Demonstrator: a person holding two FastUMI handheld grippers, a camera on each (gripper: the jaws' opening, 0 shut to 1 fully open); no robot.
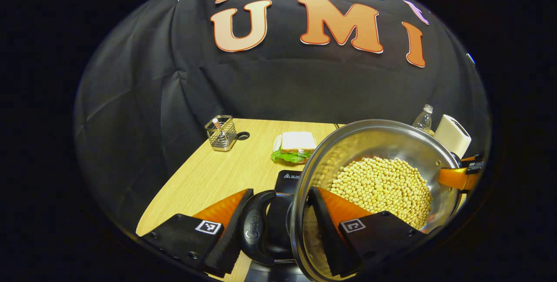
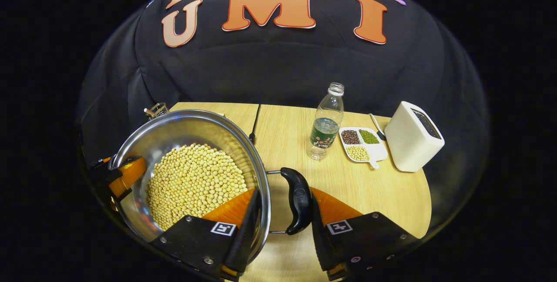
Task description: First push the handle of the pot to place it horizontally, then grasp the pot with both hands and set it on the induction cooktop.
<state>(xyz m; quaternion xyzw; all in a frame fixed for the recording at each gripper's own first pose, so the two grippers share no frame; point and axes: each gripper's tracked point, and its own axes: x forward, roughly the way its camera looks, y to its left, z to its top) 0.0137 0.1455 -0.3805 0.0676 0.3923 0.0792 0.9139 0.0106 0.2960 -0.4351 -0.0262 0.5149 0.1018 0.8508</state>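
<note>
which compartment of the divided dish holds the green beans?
On the divided dish, the far right compartment holds the green beans; dark beans lie left of them, pale ones nearer.

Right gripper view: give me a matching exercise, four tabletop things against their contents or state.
Things:
1. pot
2. bottle
3. divided dish
4. toaster

States:
A. three kinds of beans, one per compartment
B. white, at the table's right end
C. uncapped, clear, dark label
D. full of yellow beans

Pairs: 1-D, 2-C, 3-A, 4-B
</note>
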